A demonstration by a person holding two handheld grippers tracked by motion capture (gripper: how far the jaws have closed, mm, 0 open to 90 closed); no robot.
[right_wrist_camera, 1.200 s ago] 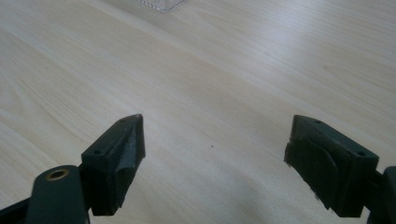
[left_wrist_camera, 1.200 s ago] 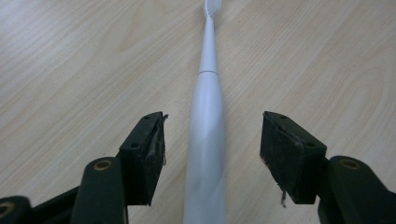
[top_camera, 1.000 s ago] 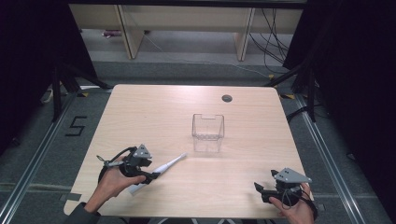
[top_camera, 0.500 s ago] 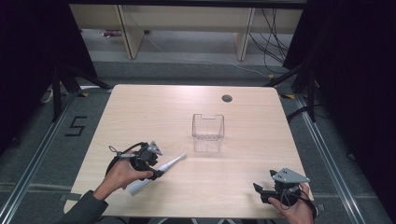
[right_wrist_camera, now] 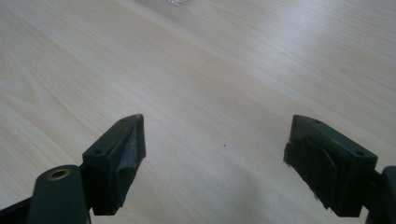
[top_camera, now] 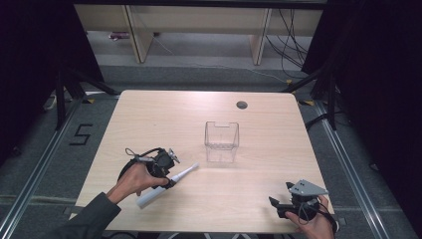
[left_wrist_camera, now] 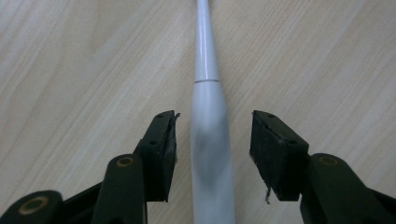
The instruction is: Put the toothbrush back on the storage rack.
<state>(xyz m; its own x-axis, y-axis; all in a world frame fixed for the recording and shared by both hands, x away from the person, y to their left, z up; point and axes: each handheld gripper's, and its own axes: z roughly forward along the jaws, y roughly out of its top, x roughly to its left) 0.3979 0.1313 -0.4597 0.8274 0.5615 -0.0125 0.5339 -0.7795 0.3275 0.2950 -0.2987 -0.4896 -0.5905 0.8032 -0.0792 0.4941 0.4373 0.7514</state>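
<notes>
1. High view: the left gripper (top_camera: pixel 171 169) is down over a white electric toothbrush (top_camera: pixel 164 186) at the near-left part of the wooden table (top_camera: pixel 268 124), the person's left hand (top_camera: pixel 133 180) wrapped around the gripper's body.
2. The toothbrush lies flat and slanted on the table, thick handle end toward the near edge, thin neck pointing up and right toward a clear plastic box (top_camera: pixel 222 141).
3. That box stands upright near the middle of the table, well apart from the toothbrush tip, with a small round grommet hole (top_camera: pixel 242 105) farther back.
4. Left gripper view: here's the close look. The toothbrush (left_wrist_camera: pixel 210 140) runs straight up between the two black jaws, handle low in the picture, neck stretching away at the top.
5. The left gripper (left_wrist_camera: pixel 212 140) has its jaws straddling the handle, and they have just been closing in. There's a thin sliver of table showing on the left side and a wider gap on the right, so the pads (left_wrist_camera: pixel 275 156) are not pressing yet.
6. High view again: the right gripper (top_camera: pixel 278 208) sits at the near-right corner of the table in the person's right hand (top_camera: pixel 313 224), grey plate on top, far from the toothbrush.
7. Right gripper view: the right gripper (right_wrist_camera: pixel 212 154) has its jaws spread wide over bare wood, nothing between them.
</notes>
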